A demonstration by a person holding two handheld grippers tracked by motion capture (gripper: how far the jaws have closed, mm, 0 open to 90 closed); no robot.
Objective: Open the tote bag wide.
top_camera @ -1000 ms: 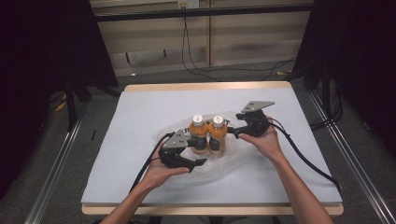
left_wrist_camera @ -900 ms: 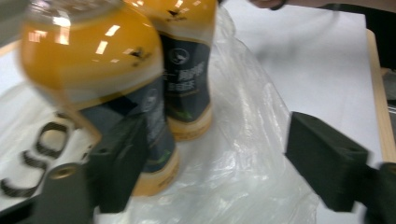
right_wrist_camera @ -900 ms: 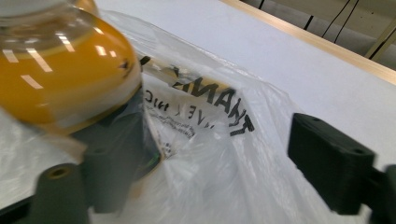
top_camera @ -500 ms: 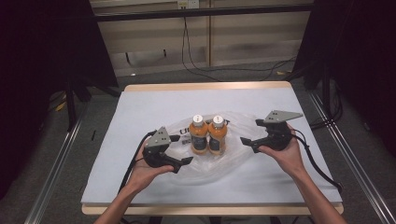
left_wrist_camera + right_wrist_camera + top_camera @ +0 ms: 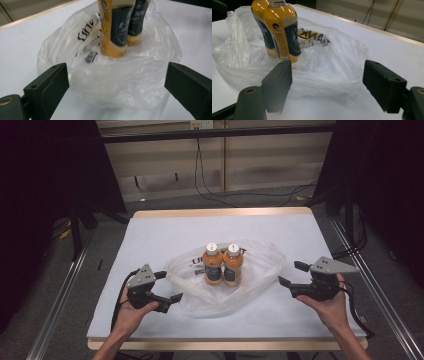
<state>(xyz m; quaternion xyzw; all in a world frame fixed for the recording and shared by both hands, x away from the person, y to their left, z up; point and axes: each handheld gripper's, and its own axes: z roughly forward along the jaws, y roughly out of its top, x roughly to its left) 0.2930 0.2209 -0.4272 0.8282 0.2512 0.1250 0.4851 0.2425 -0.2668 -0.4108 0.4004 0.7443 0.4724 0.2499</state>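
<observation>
With both grippers (image 5: 169,287) (image 5: 291,276) agape, bottles (image 5: 223,265) untouched

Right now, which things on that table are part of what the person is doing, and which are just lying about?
Part of the job:
- two orange bottles, upright inside the bag
- clear plastic bag, slumped open around them
- left gripper, jaws open, beside the bag
- right gripper, jaws open, apart from it

Just lying about:
- cables on the floor behind the table
- white table cover

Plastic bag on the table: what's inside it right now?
Inside the plastic bag stand two orange bottles, upright and touching. Crumpled folds of film hide whether anything small lies beside their bases.
</observation>
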